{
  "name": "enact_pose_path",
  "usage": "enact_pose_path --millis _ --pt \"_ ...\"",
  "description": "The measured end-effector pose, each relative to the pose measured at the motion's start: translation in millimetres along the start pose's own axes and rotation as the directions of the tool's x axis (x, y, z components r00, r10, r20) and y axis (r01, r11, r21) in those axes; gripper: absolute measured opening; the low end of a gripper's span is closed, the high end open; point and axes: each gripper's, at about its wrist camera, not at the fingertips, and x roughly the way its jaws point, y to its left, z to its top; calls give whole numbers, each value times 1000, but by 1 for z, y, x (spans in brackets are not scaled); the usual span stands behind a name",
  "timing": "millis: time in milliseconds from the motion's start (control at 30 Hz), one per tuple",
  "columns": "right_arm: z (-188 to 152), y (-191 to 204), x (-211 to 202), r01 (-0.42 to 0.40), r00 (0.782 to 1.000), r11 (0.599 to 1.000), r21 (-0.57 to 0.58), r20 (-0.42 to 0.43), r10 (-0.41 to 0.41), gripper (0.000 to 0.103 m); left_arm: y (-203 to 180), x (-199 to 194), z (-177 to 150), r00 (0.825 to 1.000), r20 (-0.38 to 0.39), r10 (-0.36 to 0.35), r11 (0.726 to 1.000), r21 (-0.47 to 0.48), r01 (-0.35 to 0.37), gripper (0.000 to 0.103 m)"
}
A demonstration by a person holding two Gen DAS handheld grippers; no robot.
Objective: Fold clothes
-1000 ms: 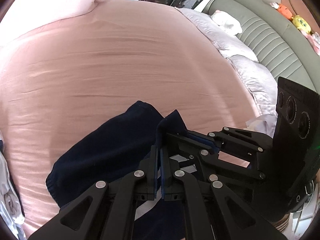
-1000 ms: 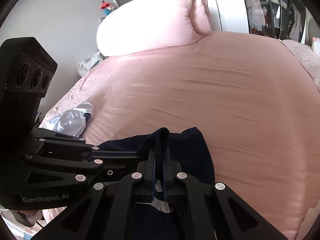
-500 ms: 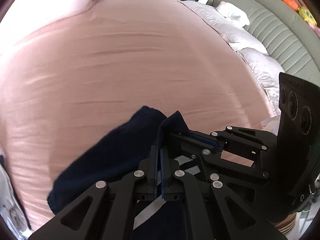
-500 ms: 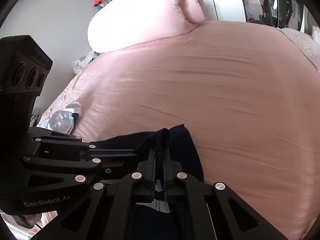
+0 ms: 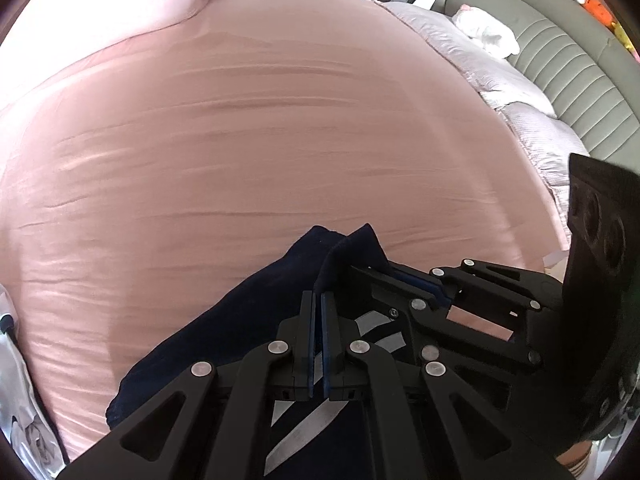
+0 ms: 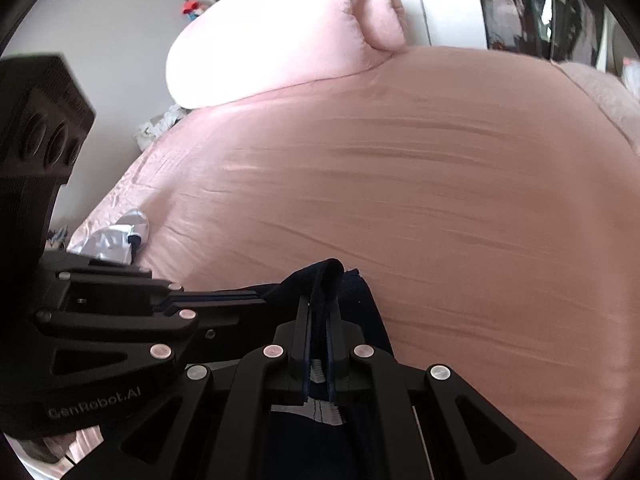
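A dark navy garment with white stripes lies at the near edge of the pink bed. My left gripper is shut on a raised fold of it. My right gripper is shut on another raised edge of the same garment. The two grippers sit close side by side; the right gripper shows in the left wrist view, and the left gripper shows in the right wrist view. Most of the garment is hidden under the grippers.
A big pink duvet roll lies at the bed's far end. A crumpled grey-white garment lies at the bed's left edge. A lilac quilt and a grey padded headboard are to the right.
Both grippers have moved forward over the bed with the navy garment held; the view has tilted down, and less of the garment trails out to the left.
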Motion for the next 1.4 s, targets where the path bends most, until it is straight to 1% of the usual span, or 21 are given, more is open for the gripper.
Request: enact_pose_path --millis 67,267,400,567,667,733,800,867,933,1033,1133,1200,1333,1400 --pt "2 -7 4 -26 1000 999 39 -6 26 4 0 3 1 1000 -1 12 1000 3 -12 1" --pt "4 -13 13 -20 1000 998 67 -13 20 4 1 12 9 999 -2 32 999 -12 -32 1" --pt "5 -21 23 -38 999 991 131 -18 41 4 -1 17 9 997 -15 74 997 9 -74 1" --pt "2 -23 33 -36 999 988 149 -24 40 4 -2 25 11 994 -19 104 995 -2 -105 2" --pt "0 -25 40 -35 999 986 160 -27 40 4 -4 31 13 990 -22 142 990 6 -142 2" --pt "-1 -25 43 -29 999 987 159 -25 34 4 -5 33 13 988 -22 154 988 -1 -155 2" --pt "0 -22 46 -15 1000 989 145 -16 18 4 -5 32 14 987 -15 163 986 -18 -163 2" --pt "2 -20 45 -2 1000 991 134 11 1 4 -5 28 14 988 -5 153 987 -44 -153 2" --pt "4 -18 44 2 1000 992 129 30 -6 4 -5 19 8 989 8 148 988 -46 -147 2" --pt "7 -18 40 -5 998 992 122 59 -2 4 -9 18 6 987 13 160 987 -34 -159 2" --pt "6 -21 44 -2 999 991 133 47 -4 4 -8 22 5 985 -1 170 984 -45 -170 2" --pt "3 -24 49 4 1000 989 149 29 -8 5 -9 27 4 982 -15 188 981 -43 -189 2" --pt "1 -30 49 -13 1000 985 172 27 9 7 -11 37 2 974 -44 220 974 -39 -222 2" --pt "0 -33 50 -28 999 982 185 27 24 9 -15 39 -1 974 -43 222 974 -39 -224 2"
